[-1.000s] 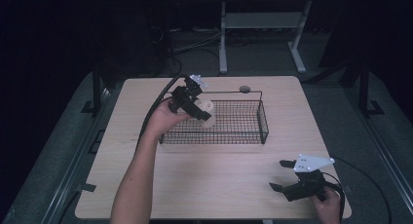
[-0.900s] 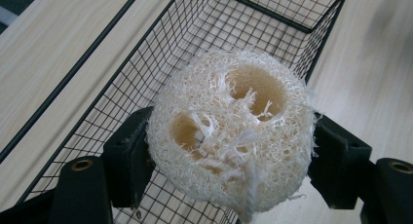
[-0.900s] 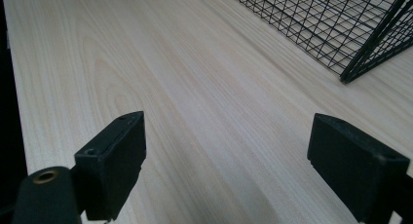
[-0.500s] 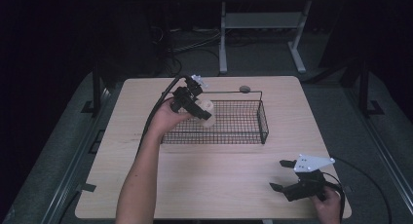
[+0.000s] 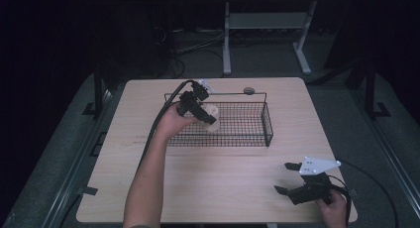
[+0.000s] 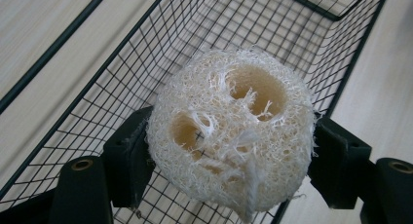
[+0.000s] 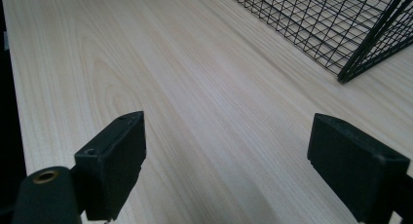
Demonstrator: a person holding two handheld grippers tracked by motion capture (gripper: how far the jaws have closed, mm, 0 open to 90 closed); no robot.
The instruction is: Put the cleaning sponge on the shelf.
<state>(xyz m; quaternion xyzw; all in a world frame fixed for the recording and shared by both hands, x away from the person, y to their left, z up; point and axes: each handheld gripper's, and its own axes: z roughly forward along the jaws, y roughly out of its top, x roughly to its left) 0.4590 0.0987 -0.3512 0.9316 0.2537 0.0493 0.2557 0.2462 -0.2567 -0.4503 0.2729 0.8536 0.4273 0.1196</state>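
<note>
A pale cream loofah sponge (image 6: 231, 131) with round holes is clamped between the black jaws of my left gripper (image 6: 229, 156). In the high view that left gripper (image 5: 207, 120) holds the loofah (image 5: 212, 112) over the left end of a black wire basket (image 5: 247, 137), inside its rim. The basket's mesh floor (image 6: 272, 34) lies just beneath the sponge. My right gripper (image 5: 288, 178) rests near the table's front right corner, jaws wide apart with nothing between them. In the right gripper view, bare wood lies between its pads (image 7: 122, 160).
The light wooden table (image 5: 218, 188) has free room in front of the basket. A small dark round object (image 5: 248, 90) sits behind the basket near the far edge. A corner of the basket (image 7: 360, 44) is at the upper right of the right gripper view. Cables trail from both grippers.
The left gripper with the loofah has shifted only slightly over the basket's left end. The right gripper has stayed where it was.
</note>
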